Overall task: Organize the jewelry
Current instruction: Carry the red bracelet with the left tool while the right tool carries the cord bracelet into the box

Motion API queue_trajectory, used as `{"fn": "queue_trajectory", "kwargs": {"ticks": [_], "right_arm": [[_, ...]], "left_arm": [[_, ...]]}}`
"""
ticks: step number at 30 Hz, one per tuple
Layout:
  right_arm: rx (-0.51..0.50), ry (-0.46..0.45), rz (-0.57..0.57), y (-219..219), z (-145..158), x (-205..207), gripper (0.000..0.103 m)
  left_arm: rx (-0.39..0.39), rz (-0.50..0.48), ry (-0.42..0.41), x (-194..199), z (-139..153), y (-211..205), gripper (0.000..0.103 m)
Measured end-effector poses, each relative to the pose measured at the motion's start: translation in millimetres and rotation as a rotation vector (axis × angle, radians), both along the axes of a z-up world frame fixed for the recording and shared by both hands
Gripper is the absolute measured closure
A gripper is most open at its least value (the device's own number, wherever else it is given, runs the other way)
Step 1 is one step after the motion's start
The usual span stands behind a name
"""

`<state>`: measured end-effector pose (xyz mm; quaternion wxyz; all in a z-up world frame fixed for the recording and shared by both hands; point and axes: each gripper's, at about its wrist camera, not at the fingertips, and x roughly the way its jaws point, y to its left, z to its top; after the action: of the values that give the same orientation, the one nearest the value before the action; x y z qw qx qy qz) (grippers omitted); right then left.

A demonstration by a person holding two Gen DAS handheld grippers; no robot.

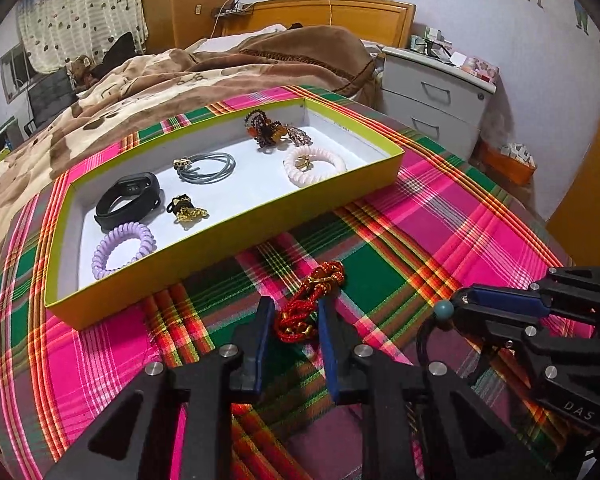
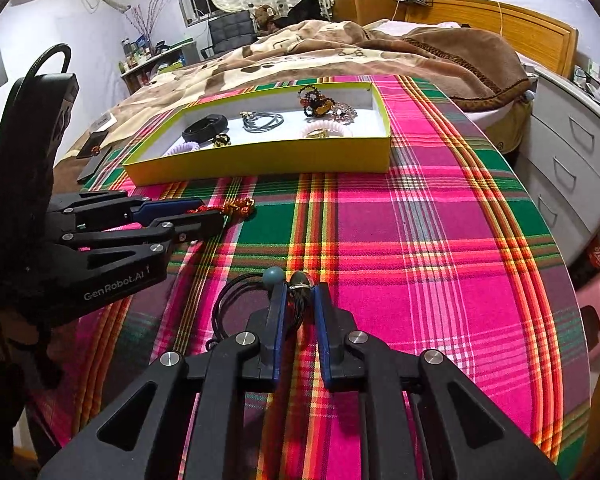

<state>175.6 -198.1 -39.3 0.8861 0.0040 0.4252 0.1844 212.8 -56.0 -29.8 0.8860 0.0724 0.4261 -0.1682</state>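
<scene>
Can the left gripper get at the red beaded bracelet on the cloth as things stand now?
Probably yes. The red beaded bracelet lies on the plaid cloth between the fingers of the left gripper, with nothing over it. The right gripper stays off to one side.

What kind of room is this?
Most likely a bedroom. There is a bed with a brown blanket, a wooden headboard and a white bedside drawer unit next to it.
</scene>
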Motion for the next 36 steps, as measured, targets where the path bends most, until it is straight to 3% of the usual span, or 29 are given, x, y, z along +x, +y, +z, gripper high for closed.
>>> {"fn": "queue_trajectory", "kwargs": {"ticks": [7, 22, 36], "right_arm": [[0.014, -0.014, -0.011, -2.4, 5.0, -6.0, 0.089], [0.046, -0.048, -0.014, -3.2, 18.0, -16.5, 0.089], [0.063, -0.109, -0.020, -6.5, 44.2, -4.0, 0.089]], "left_arm": [[-0.013, 0.007, -0.025, -15.2, 4.9, 2.8, 0.082], [-0.132, 0.110, -0.076, -59.7, 25.8, 41.7, 0.082], [-0.164, 0.127, -0.136, -48.5, 56.2, 48.4, 0.082]]}}
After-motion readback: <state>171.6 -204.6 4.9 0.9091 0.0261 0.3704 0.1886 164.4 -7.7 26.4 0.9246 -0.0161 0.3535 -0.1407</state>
